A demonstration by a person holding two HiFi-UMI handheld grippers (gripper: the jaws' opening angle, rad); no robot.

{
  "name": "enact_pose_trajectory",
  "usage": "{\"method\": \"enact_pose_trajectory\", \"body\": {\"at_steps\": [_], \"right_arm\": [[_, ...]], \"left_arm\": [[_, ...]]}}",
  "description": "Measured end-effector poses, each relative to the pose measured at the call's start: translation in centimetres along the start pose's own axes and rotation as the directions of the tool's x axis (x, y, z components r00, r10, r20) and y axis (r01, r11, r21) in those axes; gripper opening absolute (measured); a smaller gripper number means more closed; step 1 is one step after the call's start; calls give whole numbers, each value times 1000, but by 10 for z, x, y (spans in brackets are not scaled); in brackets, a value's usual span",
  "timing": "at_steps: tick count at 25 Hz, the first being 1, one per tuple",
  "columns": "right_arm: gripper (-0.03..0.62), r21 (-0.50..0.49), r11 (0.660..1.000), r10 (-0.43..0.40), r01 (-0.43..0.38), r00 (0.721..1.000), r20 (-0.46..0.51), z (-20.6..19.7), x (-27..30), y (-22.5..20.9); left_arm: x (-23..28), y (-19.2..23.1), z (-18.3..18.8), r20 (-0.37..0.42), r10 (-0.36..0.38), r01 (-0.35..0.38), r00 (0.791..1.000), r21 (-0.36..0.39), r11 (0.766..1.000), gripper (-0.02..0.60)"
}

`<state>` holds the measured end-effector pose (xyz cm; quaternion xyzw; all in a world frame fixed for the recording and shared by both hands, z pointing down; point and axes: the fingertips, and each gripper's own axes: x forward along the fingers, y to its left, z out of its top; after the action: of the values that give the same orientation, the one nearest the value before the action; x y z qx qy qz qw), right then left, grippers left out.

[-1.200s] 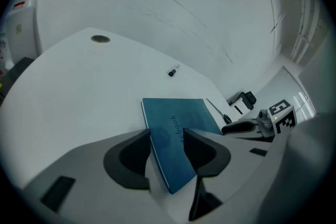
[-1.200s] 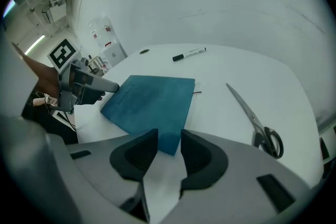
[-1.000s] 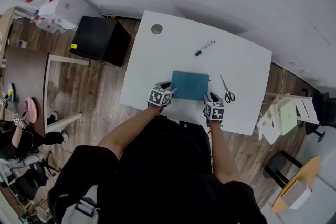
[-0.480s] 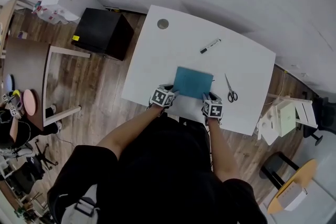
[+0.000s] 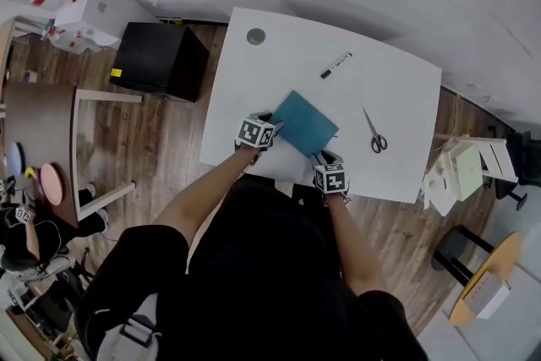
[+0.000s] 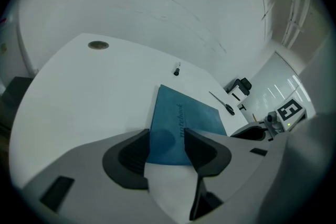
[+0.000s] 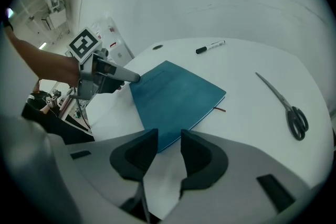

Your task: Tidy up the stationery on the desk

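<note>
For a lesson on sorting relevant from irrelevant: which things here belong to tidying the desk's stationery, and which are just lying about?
Belong to the job: notebook, marker, scissors, desk.
Lying about: black box, white box.

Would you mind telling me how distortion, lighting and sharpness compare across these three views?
Head view: sharp, evenly lit, the desk edges bowed by the wide lens. Left gripper view: heavy fisheye, black corners, dim and soft, the notebook lettering slightly blurred. Right gripper view: same fisheye, brighter, scissors and marker crisp.
</note>
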<state>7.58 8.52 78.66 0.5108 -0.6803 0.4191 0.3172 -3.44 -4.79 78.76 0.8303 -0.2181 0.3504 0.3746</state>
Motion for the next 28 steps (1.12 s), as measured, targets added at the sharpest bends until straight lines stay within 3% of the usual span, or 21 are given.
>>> {"method": "enact_pose_trajectory", "body": {"at_steps": [7, 14, 18, 23, 27, 28], "right_arm": [[144, 61, 998, -3, 1, 999, 41, -3, 7, 15], [144, 127, 992, -29, 9, 988, 155, 35, -18, -35], [144, -4, 1000, -24, 25, 988, 151, 64, -15, -62], [144, -181, 981, 83, -64, 991, 101, 95, 5, -68], [140, -269, 953, 155, -140, 987, 35, 90, 16, -64], [113, -284, 946, 170, -157, 985, 20, 86, 17, -63]], "left_arm": [[7, 10, 17, -10, 23, -22, 1000, 64, 998, 201], [-10, 11, 9, 22, 116, -116, 993, -17, 993, 207], [-20, -17, -23, 8, 102, -102, 995, -77, 992, 207], [-11, -47, -52, -2, 104, -103, 995, -153, 983, 207], [1, -61, -55, 15, 134, -128, 991, -191, 973, 207], [4, -63, -56, 18, 145, -139, 989, -198, 970, 207]]}}
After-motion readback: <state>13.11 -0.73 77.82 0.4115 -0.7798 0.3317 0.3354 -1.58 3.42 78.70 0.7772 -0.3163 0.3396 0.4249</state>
